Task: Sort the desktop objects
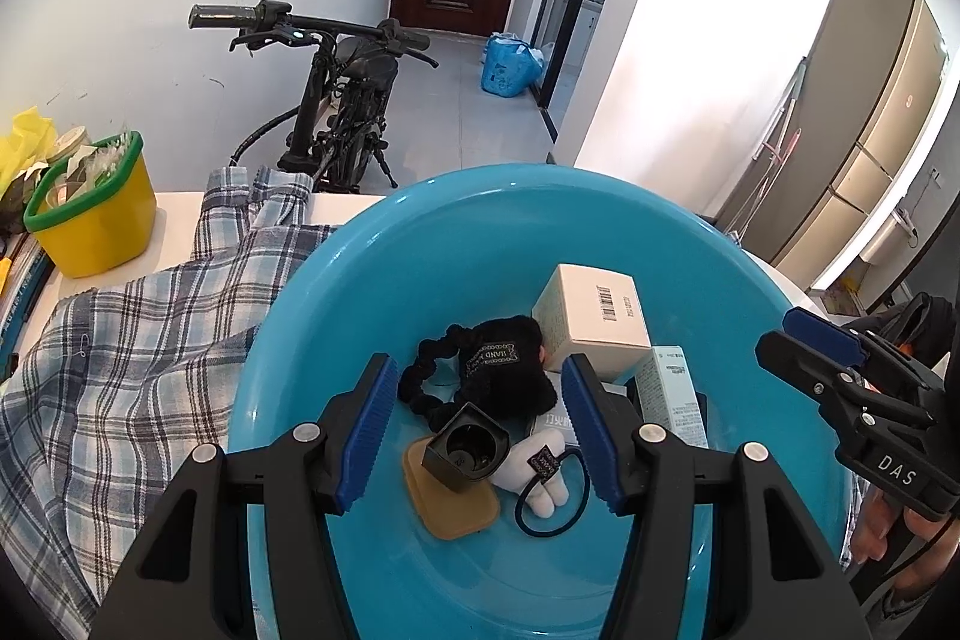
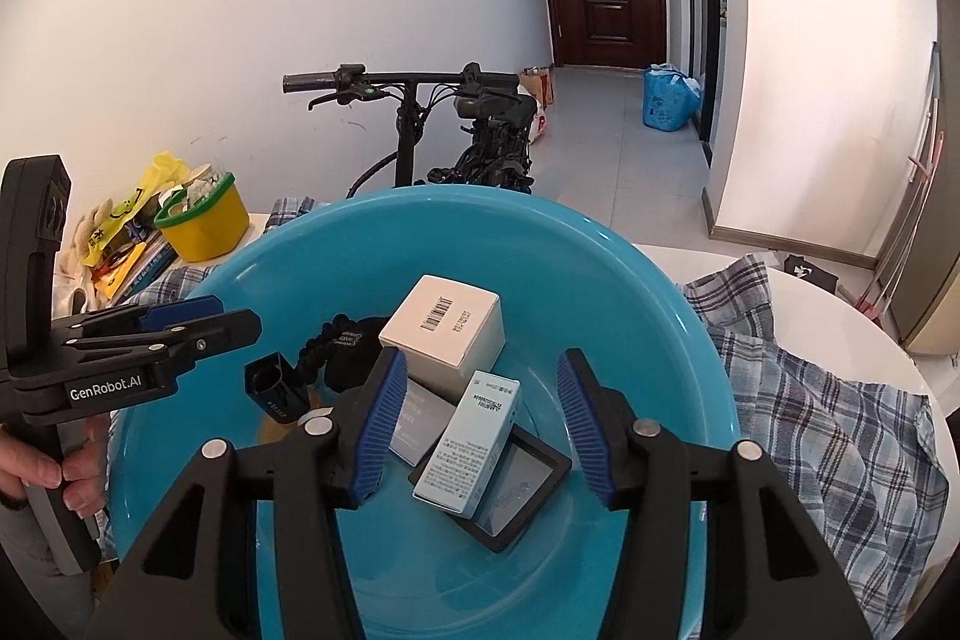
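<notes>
A blue basin [image 1: 420, 244] [image 2: 600, 268] on the table holds a white barcode box [image 1: 594, 316] [image 2: 447, 334], a black fuzzy scrunchie [image 1: 498, 364], a black square cap [image 1: 465, 445] [image 2: 276, 388], a tan pad [image 1: 456, 508], a white plush hair tie [image 1: 540, 466], a pale blue carton [image 2: 471, 442] and a black framed square [image 2: 522, 484]. My left gripper [image 1: 478, 370] hovers open over the scrunchie and cap, gripping nothing. My right gripper [image 2: 480, 358] hangs open above the pale blue carton, its pads clear of it.
A plaid cloth [image 1: 138, 340] [image 2: 840, 400] lies under and around the basin. A yellow bin with a green rim [image 1: 90, 214] and some books stand at the table's left. Behind the table are a bicycle [image 1: 342, 100] and a hallway. A hand [image 2: 36, 472] holds the left gripper's handle.
</notes>
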Tool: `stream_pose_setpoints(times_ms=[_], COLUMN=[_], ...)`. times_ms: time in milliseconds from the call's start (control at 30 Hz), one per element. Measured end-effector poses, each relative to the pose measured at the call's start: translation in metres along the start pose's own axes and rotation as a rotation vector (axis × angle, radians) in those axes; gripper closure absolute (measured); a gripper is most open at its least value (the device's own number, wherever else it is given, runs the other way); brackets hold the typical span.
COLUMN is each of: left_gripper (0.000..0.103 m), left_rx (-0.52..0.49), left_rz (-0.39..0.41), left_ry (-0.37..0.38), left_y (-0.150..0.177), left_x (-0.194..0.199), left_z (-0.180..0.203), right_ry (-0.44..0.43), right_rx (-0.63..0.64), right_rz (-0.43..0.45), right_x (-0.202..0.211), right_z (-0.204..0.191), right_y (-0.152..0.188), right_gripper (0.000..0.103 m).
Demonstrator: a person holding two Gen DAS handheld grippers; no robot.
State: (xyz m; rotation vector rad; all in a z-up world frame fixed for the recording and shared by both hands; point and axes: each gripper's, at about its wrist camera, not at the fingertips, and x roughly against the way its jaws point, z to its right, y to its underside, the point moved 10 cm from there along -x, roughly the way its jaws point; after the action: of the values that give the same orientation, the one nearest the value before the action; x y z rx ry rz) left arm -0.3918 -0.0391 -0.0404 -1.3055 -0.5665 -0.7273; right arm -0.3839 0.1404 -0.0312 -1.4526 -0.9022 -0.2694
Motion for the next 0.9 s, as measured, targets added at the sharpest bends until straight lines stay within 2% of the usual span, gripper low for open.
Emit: stream_pose_setpoints(times_ms=[167, 200, 233, 267, 333, 467, 567, 667, 733, 767, 833, 900], left_gripper=[0.043, 0.036, 0.023, 0.019, 0.017, 0.017, 0.015, 0.0, 0.0, 0.0, 0.0, 0.0], left_rx=[-0.044, -0.056, -0.066, -0.079, -0.101, -0.105, -0.062, -0.043, -0.044, -0.045, -0.041, -0.037], left_rz=[0.162, 0.204, 0.244, 0.289, 0.377, 0.484, 0.613, 0.718, 0.757, 0.77, 0.788, 0.773], left_ry=[-0.007, -0.008, -0.009, -0.008, -0.02, -0.061, -0.137, -0.129, -0.12, -0.12, -0.122, -0.117], left_y=[-0.018, -0.023, -0.026, -0.03, -0.038, -0.048, -0.055, -0.061, -0.062, -0.062, -0.061, -0.062], left_x=[0.032, 0.041, 0.048, 0.057, 0.074, 0.099, 0.126, 0.152, 0.164, 0.169, 0.176, 0.174], left_z=[0.007, 0.008, 0.01, 0.013, 0.016, 0.014, 0.003, -0.001, -0.001, -0.001, -0.003, -0.004], right_ry=[0.072, 0.09, 0.1, 0.108, 0.128, 0.182, 0.205, 0.215, 0.22, 0.224, 0.245, 0.262], right_rx=[0.006, 0.004, 0.0, -0.005, -0.01, -0.012, -0.019, -0.023, -0.02, -0.026, -0.043, -0.037], right_rz=[0.072, 0.097, 0.121, 0.143, 0.191, 0.302, 0.391, 0.475, 0.513, 0.533, 0.556, 0.534], right_x=[0.017, 0.024, 0.03, 0.037, 0.051, 0.081, 0.104, 0.124, 0.132, 0.136, 0.14, 0.136], right_z=[0.006, 0.007, 0.008, 0.009, 0.011, 0.012, 0.013, 0.013, 0.013, 0.013, 0.016, 0.018], right_y=[-0.012, -0.015, -0.018, -0.022, -0.029, -0.042, -0.052, -0.06, -0.064, -0.066, -0.069, -0.07], right_gripper=[0.052, 0.052, 0.052, 0.052, 0.052, 0.052, 0.04, 0.027, 0.005, 0.0, 0.0, 0.0])
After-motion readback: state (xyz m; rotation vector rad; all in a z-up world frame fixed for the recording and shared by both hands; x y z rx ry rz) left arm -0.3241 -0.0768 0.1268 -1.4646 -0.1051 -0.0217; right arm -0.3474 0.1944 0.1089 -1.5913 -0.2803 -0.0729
